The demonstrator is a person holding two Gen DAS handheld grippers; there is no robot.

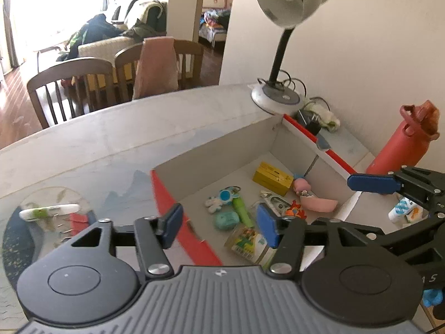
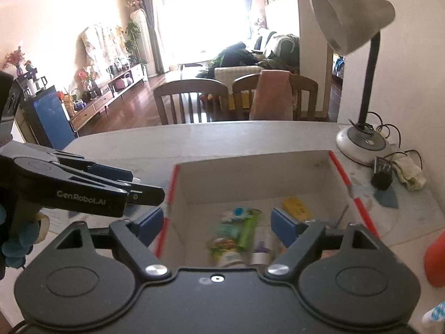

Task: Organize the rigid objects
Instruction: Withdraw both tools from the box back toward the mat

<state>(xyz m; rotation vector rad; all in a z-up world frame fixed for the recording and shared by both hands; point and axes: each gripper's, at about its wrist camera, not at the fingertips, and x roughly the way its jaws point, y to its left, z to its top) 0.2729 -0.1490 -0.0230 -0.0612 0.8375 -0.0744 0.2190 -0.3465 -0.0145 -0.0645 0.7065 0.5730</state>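
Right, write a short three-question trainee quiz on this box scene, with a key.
1. True or false: the yellow carton lies inside the open box.
2. What stands on the table beyond the box's far corner? A) desk lamp B) kettle C) vase
3. What do the left gripper fingers hold?

Key: 1 true. 2 A, the desk lamp. 3 nothing; they stand open above the box.

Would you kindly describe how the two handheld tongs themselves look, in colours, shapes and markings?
Both match. The left tongs have a black body with two round discs, silver pivot screws, a ribbed grey centre plate and blue rectangular pads on black fingers. The right tongs are the same build, but with a smooth black centre. White "GenRobot.AI" lettering marks the side of the left one.
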